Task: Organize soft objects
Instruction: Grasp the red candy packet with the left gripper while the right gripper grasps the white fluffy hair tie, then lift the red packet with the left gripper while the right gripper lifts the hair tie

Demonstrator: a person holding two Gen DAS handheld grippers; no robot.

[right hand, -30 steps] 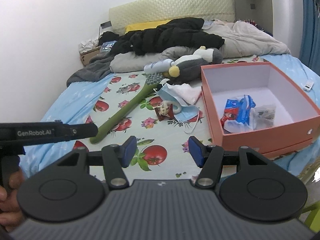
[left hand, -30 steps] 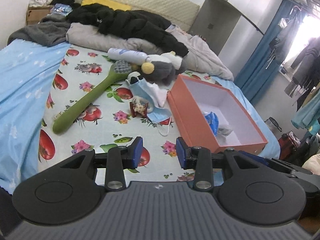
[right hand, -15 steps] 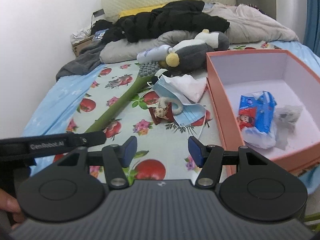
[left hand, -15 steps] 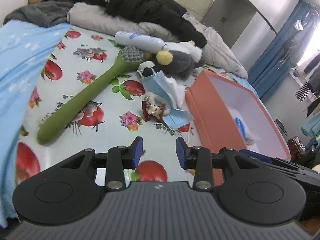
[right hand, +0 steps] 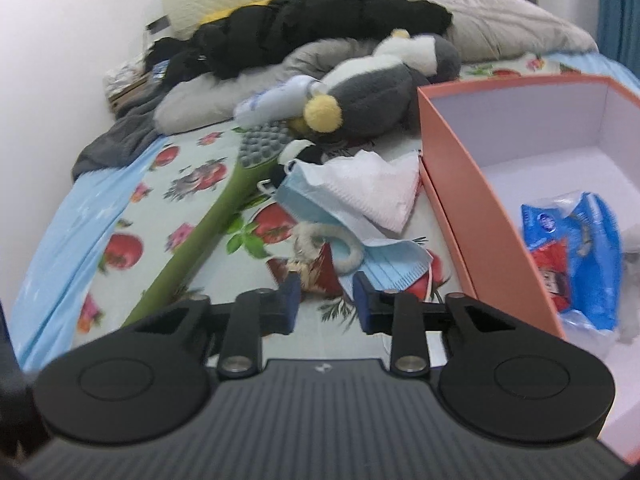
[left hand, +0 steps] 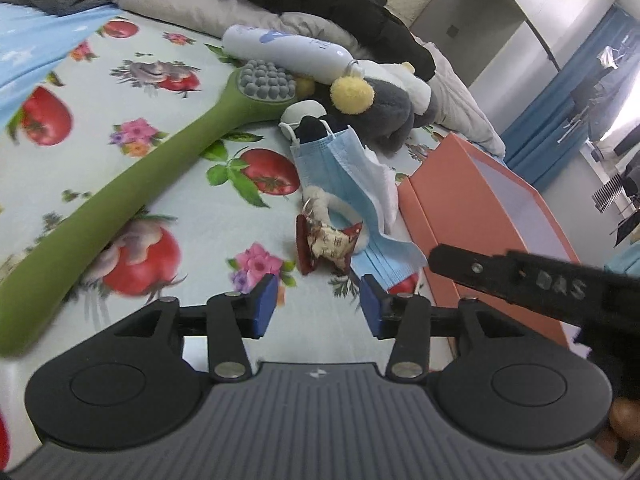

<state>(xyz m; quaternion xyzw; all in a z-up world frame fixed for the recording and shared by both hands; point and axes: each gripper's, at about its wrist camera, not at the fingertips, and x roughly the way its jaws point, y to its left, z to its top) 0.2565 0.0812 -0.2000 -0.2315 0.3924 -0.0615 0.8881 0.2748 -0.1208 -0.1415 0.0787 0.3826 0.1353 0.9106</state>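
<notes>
While closing, right hand-held gripper (right hand: 326, 302) empty.

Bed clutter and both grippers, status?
Left gripper opening, right gripper closing, both empty. Small red plush just ahead, untouched. Blue mask overlaps it; orange box alongside.

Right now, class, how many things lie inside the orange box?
2 can be seen: a blue packet on the floor of the orange box, and a pale crumpled wrapper at its right side. The picture's edge may hide more.
</notes>
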